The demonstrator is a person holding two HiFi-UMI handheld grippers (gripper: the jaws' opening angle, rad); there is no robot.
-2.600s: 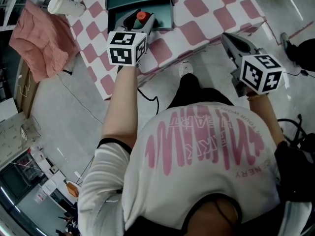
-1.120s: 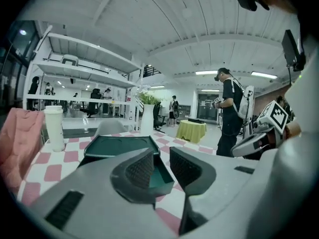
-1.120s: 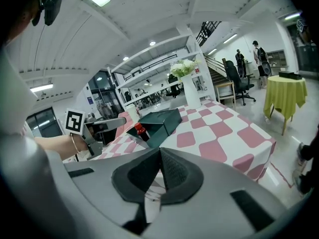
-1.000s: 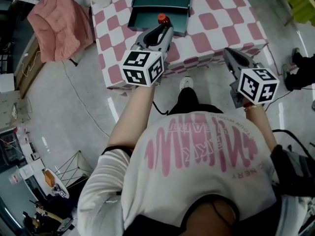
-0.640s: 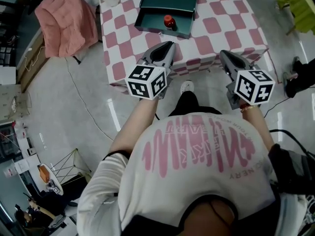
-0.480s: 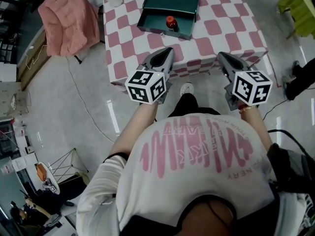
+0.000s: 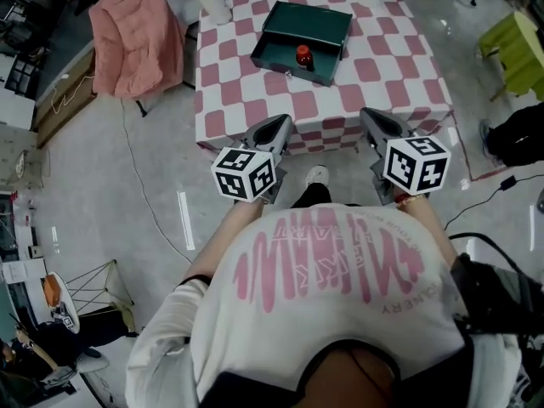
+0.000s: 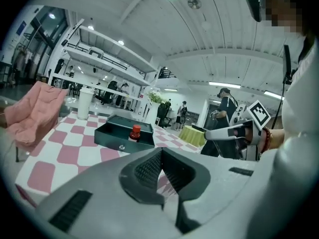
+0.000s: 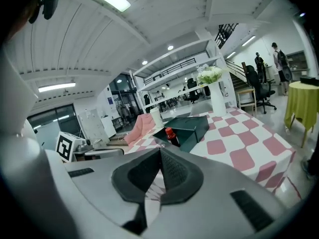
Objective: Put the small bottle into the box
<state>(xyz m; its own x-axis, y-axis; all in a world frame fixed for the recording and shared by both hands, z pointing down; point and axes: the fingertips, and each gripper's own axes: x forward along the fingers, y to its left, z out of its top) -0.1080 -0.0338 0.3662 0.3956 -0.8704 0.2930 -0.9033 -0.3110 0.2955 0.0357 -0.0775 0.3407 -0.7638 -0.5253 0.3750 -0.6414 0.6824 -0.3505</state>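
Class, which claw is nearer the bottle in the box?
Left. The left claw is short of the bottle, slightly left; the right claw is farther, off to its right.

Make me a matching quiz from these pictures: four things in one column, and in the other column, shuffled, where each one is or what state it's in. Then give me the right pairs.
Things
1. small bottle
2. white cup
3. pink cloth
4. left claw

Places or states
A. shut, with nothing in it
B. off the checked table, to its left in the head view
C. standing upright inside the green box
D. on a far corner of the checked table, outside the box

Right pairs: 1-C, 2-D, 3-B, 4-A
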